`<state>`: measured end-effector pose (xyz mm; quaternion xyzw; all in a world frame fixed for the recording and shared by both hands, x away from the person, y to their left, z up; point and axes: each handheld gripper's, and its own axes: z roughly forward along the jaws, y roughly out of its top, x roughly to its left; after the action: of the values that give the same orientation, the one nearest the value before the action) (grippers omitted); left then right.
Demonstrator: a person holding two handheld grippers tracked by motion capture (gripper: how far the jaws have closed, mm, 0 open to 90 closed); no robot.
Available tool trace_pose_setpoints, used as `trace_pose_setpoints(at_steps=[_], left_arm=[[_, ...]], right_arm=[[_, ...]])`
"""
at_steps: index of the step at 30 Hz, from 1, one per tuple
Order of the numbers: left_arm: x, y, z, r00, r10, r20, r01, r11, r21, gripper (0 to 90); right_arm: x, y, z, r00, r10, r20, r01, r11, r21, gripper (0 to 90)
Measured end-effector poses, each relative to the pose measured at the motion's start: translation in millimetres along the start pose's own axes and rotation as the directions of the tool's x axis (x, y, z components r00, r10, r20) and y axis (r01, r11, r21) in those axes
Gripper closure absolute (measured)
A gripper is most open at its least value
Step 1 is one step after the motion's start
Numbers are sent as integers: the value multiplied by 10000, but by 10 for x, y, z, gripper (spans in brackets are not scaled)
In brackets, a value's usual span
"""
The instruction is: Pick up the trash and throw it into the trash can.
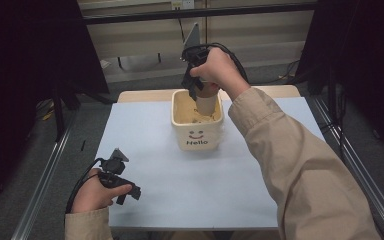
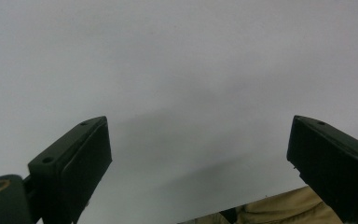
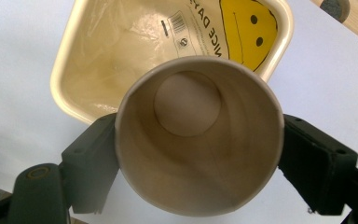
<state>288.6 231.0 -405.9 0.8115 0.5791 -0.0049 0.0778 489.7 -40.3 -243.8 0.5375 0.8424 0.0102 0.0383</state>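
We see the right tool [image 3: 198,154] clamped on a paper cup [image 3: 198,135] above the cream bin [image 1: 197,135] mid-table [image 1: 190,190], while the left tool [image 2: 198,158] rests wide and empty near the table's front-left corner.

Bin [image 1: 198,131] sits on the mat [image 1: 230,180], toward the far side, near centre. Mat lies on the table [image 1: 280,91], whose far edge shows behind it. Paper cup [image 1: 206,102] is held upright over the bin's far part by the right gripper [image 1: 195,85], 1 jaw on each side of it, its lower end inside the bin. Bag [image 3: 121,51] lies in the bin. Left gripper [image 1: 125,192] is at the mat's near-left corner, well apart from the bin, nothing between its jaws.
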Motion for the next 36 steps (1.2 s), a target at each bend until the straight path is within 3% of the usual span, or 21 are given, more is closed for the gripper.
trace_pose_setpoints(at_steps=[6, 8, 15, 18, 19, 24, 26, 29, 36], left_arm=[[-13, -1, -5, 9999, -103, 58, 104, 9999, -27, 62], [-19, -2, -4, 9999, -106, 108, 105, 9999, 41, 62], [-19, -2, -9, 9999, -17, 121, 16, 10000, 51, 62], [-21, 2, -8, 10000, -8, 65, 7, 10000, 79, 62], [-10, 7, -14, 9999, 163, -6, -163, 9998, 136, 62], [-19, 1, -5, 10000, 12, 66, -13, 10000, 88, 63], [-22, -2, -6, 9999, -58, 130, 57, 10000, 47, 63], [-12, -4, -13, 10000, 73, -49, -73, 9999, -72, 63], [-6, -5, -16, 9999, 121, 7, -121, 9999, 13, 63]], right_arm=[[-6, 3, -19, 9999, 23, -133, -26, 9996, -274, 132], [0, 0, -24, 9996, 201, -193, -203, 9997, -102, 116], [-24, -32, -104, 9998, 23, -193, -26, 9999, -163, 116], [-64, -59, -222, 9996, 177, -203, -181, 9996, -214, 107], [-80, -64, -247, 9999, 90, -103, -92, 9996, -271, 107], [-153, -106, -481, 9997, 210, 80, -206, 9986, -486, 93], [-169, -123, -578, 9988, 483, 55, -479, 9976, -491, 88], [-214, -142, -683, 9987, 496, 132, -488, 9971, -578, 85], [-260, -191, -888, 9979, 618, 187, -601, 9948, -819, 85]])
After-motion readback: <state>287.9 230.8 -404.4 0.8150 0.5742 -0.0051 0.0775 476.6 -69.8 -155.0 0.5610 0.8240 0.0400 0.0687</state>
